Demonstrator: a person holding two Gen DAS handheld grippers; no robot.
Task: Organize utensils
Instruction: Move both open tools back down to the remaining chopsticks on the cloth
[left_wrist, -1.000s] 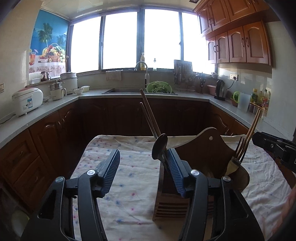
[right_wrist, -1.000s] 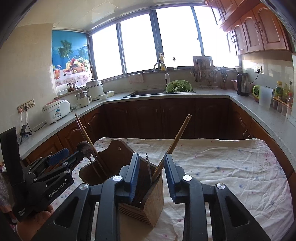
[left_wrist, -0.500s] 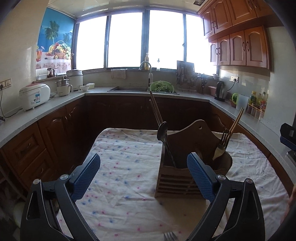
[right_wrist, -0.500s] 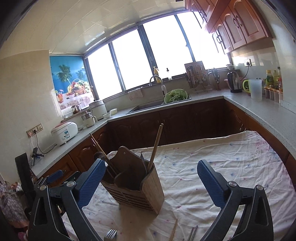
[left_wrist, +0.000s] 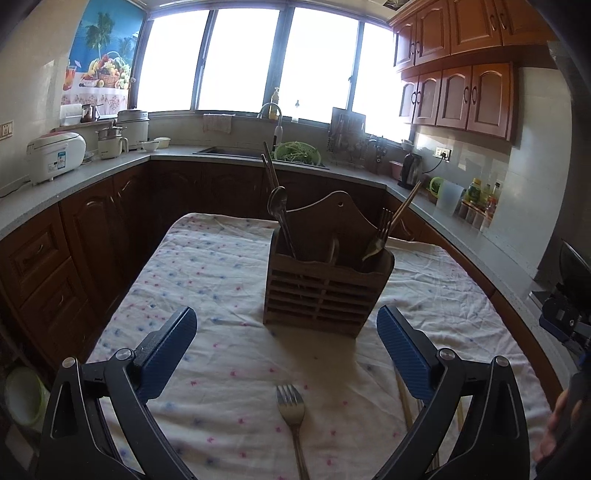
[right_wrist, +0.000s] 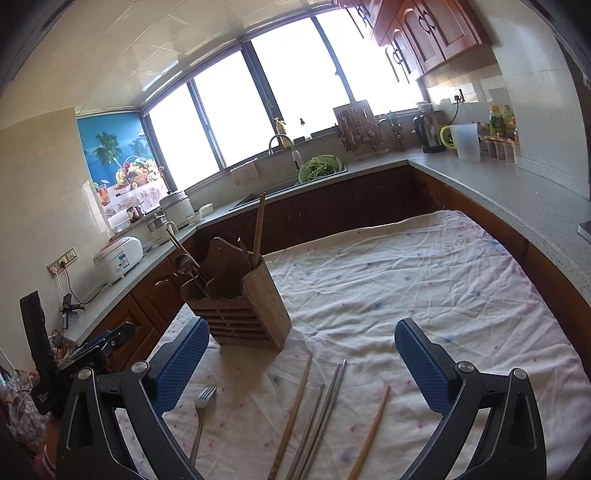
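Left gripper (left_wrist: 286, 347) spread wide, nothing between the pads; jaws have just been opening. Right gripper (right_wrist: 297, 360) same: wide apart, empty, jaws just opened too. Both hover over the spotted tablecloth (left_wrist: 207, 266). Wooden utensil holder (left_wrist: 325, 291) stands upright on the cloth ahead of both, clear of the fingers. In it: spoon (left_wrist: 277, 201) and dark chopsticks (left_wrist: 269, 168) on its left side, fork (left_wrist: 378, 236) and a wooden chopstick (left_wrist: 406, 201) on its right. Loose on the cloth near the grippers: one fork (left_wrist: 291, 410), two separate wooden chopsticks (right_wrist: 295, 406), a metal chopstick pair (right_wrist: 325, 402) between them.
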